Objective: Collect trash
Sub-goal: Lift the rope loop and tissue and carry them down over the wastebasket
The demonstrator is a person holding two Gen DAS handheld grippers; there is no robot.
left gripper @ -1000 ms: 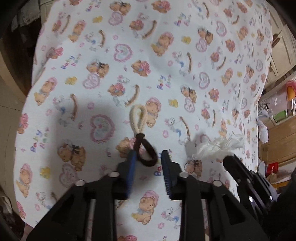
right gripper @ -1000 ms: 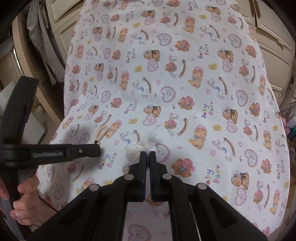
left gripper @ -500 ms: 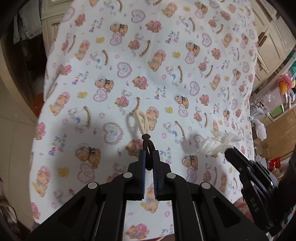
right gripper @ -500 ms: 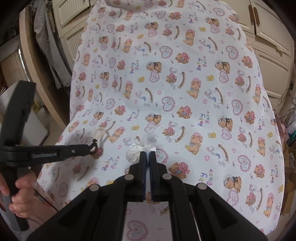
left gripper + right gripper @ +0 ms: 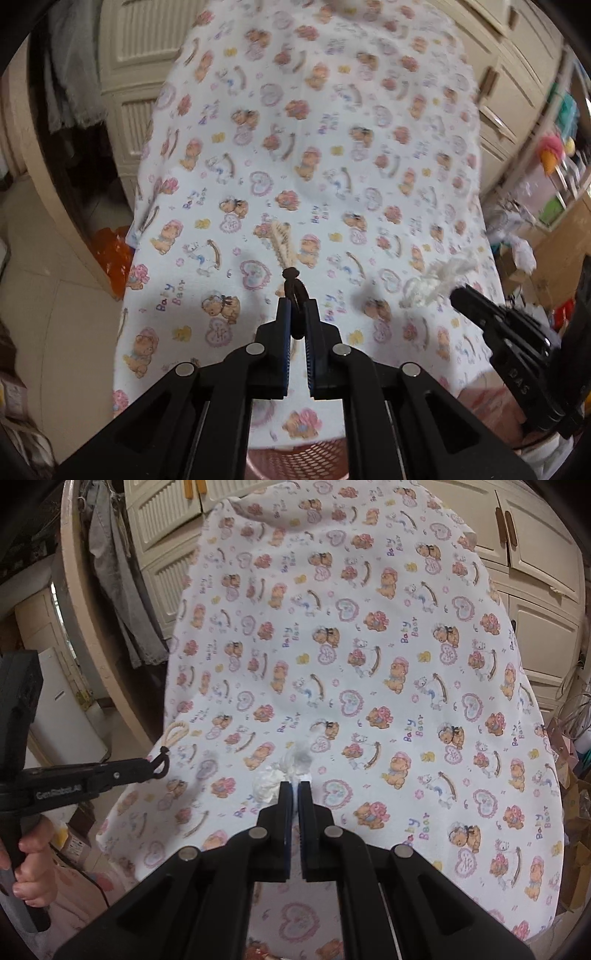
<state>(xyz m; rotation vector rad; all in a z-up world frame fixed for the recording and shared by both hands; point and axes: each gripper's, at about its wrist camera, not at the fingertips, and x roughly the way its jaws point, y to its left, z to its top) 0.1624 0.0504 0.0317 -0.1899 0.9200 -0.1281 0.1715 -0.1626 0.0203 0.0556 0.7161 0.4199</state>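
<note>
left wrist view: looking down on a bear-print cloth (image 5: 369,155) covering a table. left gripper (image 5: 297,310) at 6 o'clock, jaws clenching on the dark loop of a hair tie (image 5: 293,286), blue pads pinching it from both sides. dangling beyond the tips toward 12 o'clock, a cream braided loop (image 5: 281,240) knotted to the dark one, hanging clear above the cloth. right gripper (image 5: 458,293) entering from 4 o'clock, gripping a crumpled white tissue (image 5: 439,278) sticking out toward 10 o'clock from its tip, lifted off the cloth. showing at 6 o'clock, under the gripper, part of a reddish mesh basket (image 5: 295,461). standing at 2 o'clock, cream cabinet doors (image 5: 502,85).

right wrist view: right gripper (image 5: 294,788) at 6 o'clock, jaws pressing tight together on the tissue (image 5: 273,781), white wad bulging out toward 11 o'clock just past the tips, above the bear-print cloth (image 5: 406,646). left gripper (image 5: 153,766) reaching in level from 9 o'clock, pinching the hair tie (image 5: 164,762), cream braided loop (image 5: 176,733) poking up toward 12 o'clock from it, at the cloth's left edge. wrapping the handle at 8 o'clock, a hand (image 5: 31,864). hanging at 10 o'clock, grey garment (image 5: 125,583).
</note>
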